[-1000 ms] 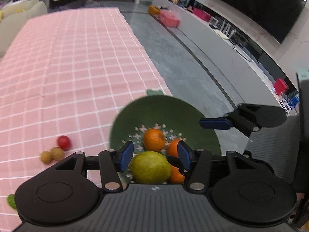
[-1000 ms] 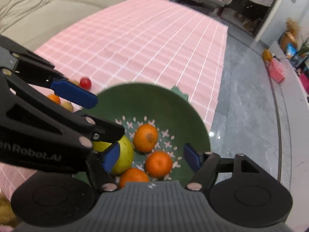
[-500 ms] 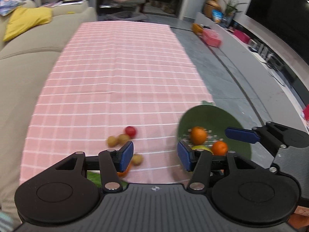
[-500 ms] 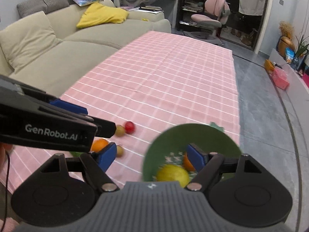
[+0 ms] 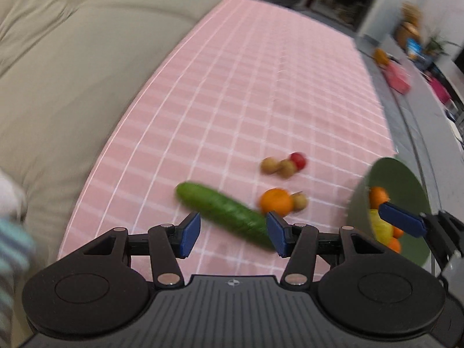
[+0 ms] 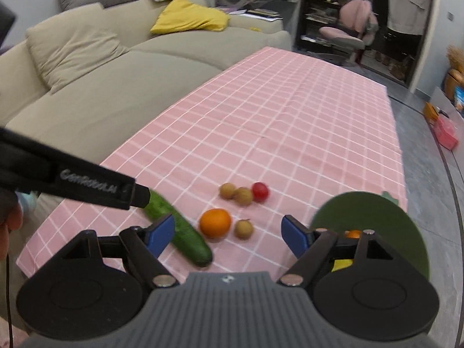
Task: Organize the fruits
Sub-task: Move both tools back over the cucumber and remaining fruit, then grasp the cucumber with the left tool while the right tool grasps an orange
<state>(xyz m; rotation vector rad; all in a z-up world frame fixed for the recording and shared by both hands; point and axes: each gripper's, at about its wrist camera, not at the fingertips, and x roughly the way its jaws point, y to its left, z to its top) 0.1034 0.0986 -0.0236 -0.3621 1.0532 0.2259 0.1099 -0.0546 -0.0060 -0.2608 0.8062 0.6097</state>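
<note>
I am steering two grabbers over a table with a pink checked cloth, and my job is to tidy the fruit. My left gripper has its blue pads apart and nothing between them. It hangs above the near end of the long green cucumber, which lies flat and slanted on the cloth. My right gripper is also spread wide and empty, and it points down toward the loose orange. The green bowl sits at the right edge of the table, and I think it is there as the home for the fruit, because some oranges and a yellow-green fruit already sit inside it. On the cloth, a small brown fruit rests just beside the loose orange. Farther back, two more brown fruits and a little red one sit bunched together, touching. I think I keep both grabbers spread so each can drop over a new piece. The round ones could roll away if I bump them, so I should come down gently. The left view is blurry, so I cannot tell small details there.
</note>
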